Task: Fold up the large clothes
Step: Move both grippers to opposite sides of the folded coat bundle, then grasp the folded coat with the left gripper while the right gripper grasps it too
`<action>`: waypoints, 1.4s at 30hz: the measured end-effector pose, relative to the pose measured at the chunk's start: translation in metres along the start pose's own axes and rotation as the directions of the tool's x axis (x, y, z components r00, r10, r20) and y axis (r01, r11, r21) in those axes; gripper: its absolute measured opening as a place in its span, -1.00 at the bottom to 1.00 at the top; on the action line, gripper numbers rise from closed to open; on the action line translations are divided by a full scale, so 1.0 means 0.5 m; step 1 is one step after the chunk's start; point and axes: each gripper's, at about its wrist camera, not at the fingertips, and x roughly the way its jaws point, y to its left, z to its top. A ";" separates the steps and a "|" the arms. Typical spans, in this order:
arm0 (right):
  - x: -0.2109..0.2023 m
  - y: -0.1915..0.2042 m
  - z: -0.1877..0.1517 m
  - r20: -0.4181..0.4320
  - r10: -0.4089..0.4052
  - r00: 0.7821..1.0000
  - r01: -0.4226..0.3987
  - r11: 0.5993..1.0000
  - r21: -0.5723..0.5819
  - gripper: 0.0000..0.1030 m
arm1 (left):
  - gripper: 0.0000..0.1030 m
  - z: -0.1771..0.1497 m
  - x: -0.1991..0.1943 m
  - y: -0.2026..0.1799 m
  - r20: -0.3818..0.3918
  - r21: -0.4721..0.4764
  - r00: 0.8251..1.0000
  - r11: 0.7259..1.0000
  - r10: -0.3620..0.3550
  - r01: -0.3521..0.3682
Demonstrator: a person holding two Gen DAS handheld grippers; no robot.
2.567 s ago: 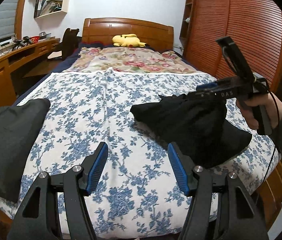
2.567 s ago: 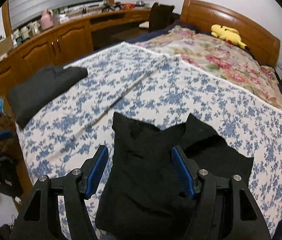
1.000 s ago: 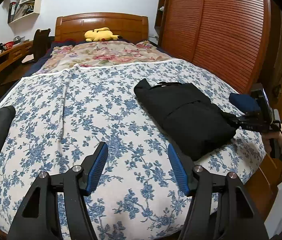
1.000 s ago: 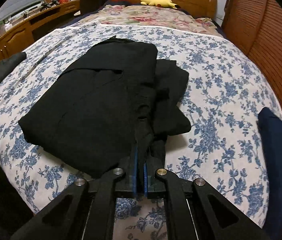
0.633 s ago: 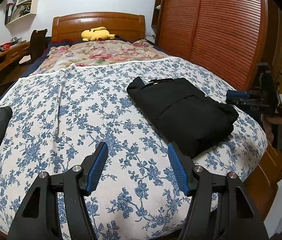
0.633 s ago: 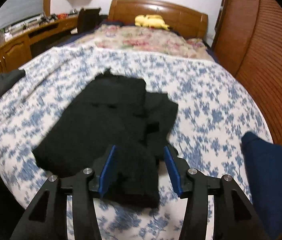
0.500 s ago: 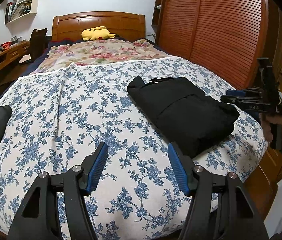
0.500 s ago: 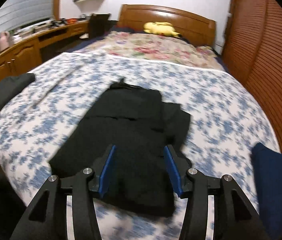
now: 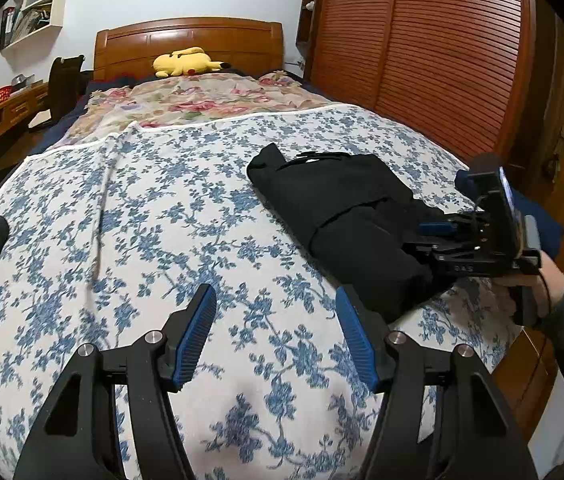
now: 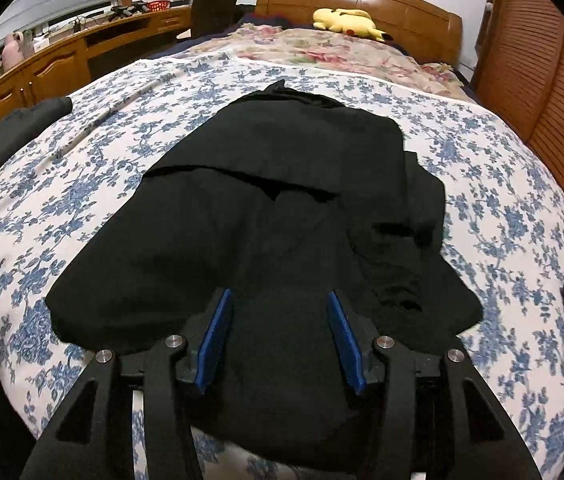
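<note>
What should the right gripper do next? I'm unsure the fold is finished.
Probably close the right gripper on the near edge of the black garment. It is open over that edge, and loose cloth bunches at the garment's right side, so the fold looks untidy.

A black garment (image 9: 346,216) lies folded into a rough rectangle on the right half of the bed (image 9: 161,216), its long side running toward the headboard. A looser bunch of cloth, possibly a sleeve, spills out along its right edge (image 10: 414,236).
</note>
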 end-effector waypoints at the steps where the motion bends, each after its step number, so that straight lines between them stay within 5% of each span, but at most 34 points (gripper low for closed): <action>1: -0.004 -0.001 0.003 -0.004 -0.002 1.000 0.002 1.000 -0.003 -0.01 | 0.22 0.002 0.006 -0.002 -0.001 -0.001 1.000 1.000 -0.005 0.005; 8: -0.097 -0.016 -0.014 0.037 -0.030 0.999 0.029 0.999 0.037 -0.01 | 0.22 0.046 0.061 -0.020 0.003 0.026 0.999 0.999 -0.034 0.034; 16: -0.196 -0.055 -0.110 0.071 -0.074 0.995 0.063 0.986 0.154 -0.01 | 0.22 0.125 0.159 -0.015 0.014 0.045 0.999 0.998 -0.051 0.051; 28: -0.113 -0.090 -0.130 0.024 -0.034 0.999 0.027 0.972 0.234 0.00 | 0.07 0.218 0.326 -0.001 -0.023 0.074 0.999 0.996 -0.039 0.041; 42: -0.058 -0.103 -0.133 0.042 0.025 0.999 -0.034 0.971 0.237 0.01 | 0.06 0.299 0.524 0.063 -0.125 -0.032 0.992 0.999 -0.008 0.004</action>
